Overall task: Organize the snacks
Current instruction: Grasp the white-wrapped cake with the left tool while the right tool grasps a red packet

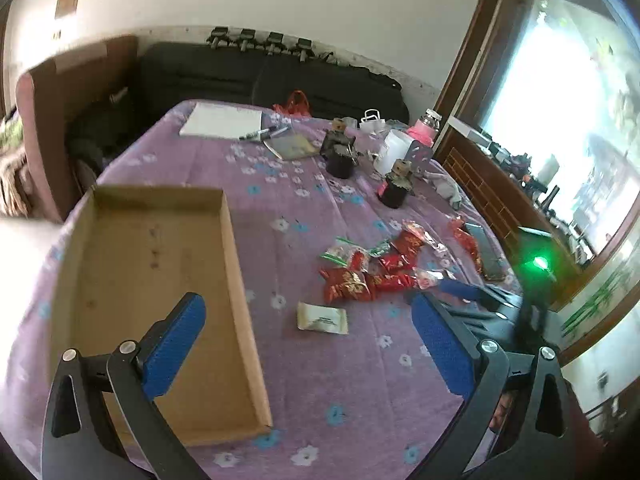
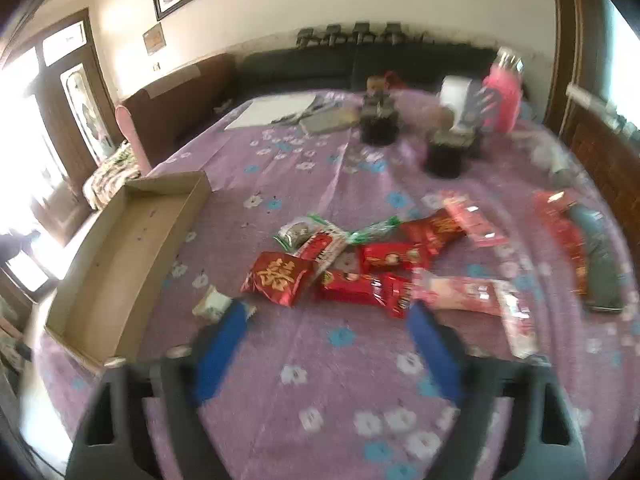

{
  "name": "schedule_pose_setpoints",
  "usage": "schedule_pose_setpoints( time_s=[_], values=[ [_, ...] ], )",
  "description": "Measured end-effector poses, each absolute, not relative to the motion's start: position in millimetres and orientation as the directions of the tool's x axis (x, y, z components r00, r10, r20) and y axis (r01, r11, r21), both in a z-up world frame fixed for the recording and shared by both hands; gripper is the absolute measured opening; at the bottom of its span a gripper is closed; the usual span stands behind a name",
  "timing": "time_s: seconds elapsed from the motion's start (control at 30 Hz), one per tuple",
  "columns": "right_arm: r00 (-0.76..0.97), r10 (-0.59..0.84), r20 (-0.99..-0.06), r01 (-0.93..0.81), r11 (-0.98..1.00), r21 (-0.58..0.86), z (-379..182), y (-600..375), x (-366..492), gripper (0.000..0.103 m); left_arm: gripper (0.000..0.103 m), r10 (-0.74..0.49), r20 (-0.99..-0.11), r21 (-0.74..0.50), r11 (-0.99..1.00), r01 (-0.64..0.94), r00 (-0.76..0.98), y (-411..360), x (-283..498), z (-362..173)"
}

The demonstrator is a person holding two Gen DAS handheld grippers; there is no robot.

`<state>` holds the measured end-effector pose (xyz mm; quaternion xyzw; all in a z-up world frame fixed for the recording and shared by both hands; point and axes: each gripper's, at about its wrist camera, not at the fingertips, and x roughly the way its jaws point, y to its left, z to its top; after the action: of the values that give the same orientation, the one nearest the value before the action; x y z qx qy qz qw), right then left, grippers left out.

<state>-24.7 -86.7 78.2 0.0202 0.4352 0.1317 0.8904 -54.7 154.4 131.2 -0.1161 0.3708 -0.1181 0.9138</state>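
Note:
An empty shallow cardboard tray (image 1: 152, 264) lies on the left of the purple flowered tablecloth (image 1: 340, 380). Right of it sits a loose pile of red snack packets (image 1: 360, 280), with a white packet (image 1: 322, 318) apart in front. My left gripper (image 1: 306, 300) hovers open above the tray's right edge and the white packet, holding nothing. In the right wrist view the tray (image 2: 120, 264) is at the left, and the red packets (image 2: 360, 272) and pink packets (image 2: 472, 292) lie ahead. My right gripper (image 2: 328, 312) is open and empty just short of the pile, with the white packet (image 2: 214, 304) by its left finger.
At the far side of the table stand two black pots (image 1: 340, 160), a pink bottle (image 1: 424, 128), a white container (image 1: 394, 152), a white pad (image 1: 222, 120) and markers (image 1: 264, 133). A dark flat object (image 2: 600, 256) lies at the right edge. A black sofa (image 1: 248, 76) is behind.

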Motion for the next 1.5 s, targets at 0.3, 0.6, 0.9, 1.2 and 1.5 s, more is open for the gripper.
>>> schedule_pose_setpoints(
  time_s=[0.3, 0.6, 0.9, 1.2, 1.5],
  values=[
    [0.492, 0.261, -0.83, -0.292, 0.948, 0.125, 53, -30, 41, 0.068, 0.103, -0.322, -0.651, -0.348, 0.931, 0.107, 0.687, 158, -55, 123],
    [0.409, 0.239, -0.881, -0.301, 0.946, 0.116, 42, -41, 9, 0.047, 0.103, -0.341, -0.684, -0.338, 0.932, 0.134, 0.645, 145, -42, 113],
    [0.462, 0.22, -0.859, -0.272, 0.957, 0.099, 48, -97, -64, 0.052, 0.103, -0.337, -0.78, -0.309, 0.94, 0.145, 0.528, 87, -9, 76],
    [0.516, 0.347, -0.783, -0.174, 0.938, 0.301, 52, -124, -45, 0.053, 0.082, -0.291, -0.853, -0.302, 0.952, 0.044, 0.433, 77, 20, 34],
    [0.52, 0.377, -0.767, -0.121, 0.921, 0.371, 44, -138, -41, 0.053, 0.049, -0.165, -0.874, -0.157, 0.986, 0.056, 0.457, 64, 27, 16]
  ],
)
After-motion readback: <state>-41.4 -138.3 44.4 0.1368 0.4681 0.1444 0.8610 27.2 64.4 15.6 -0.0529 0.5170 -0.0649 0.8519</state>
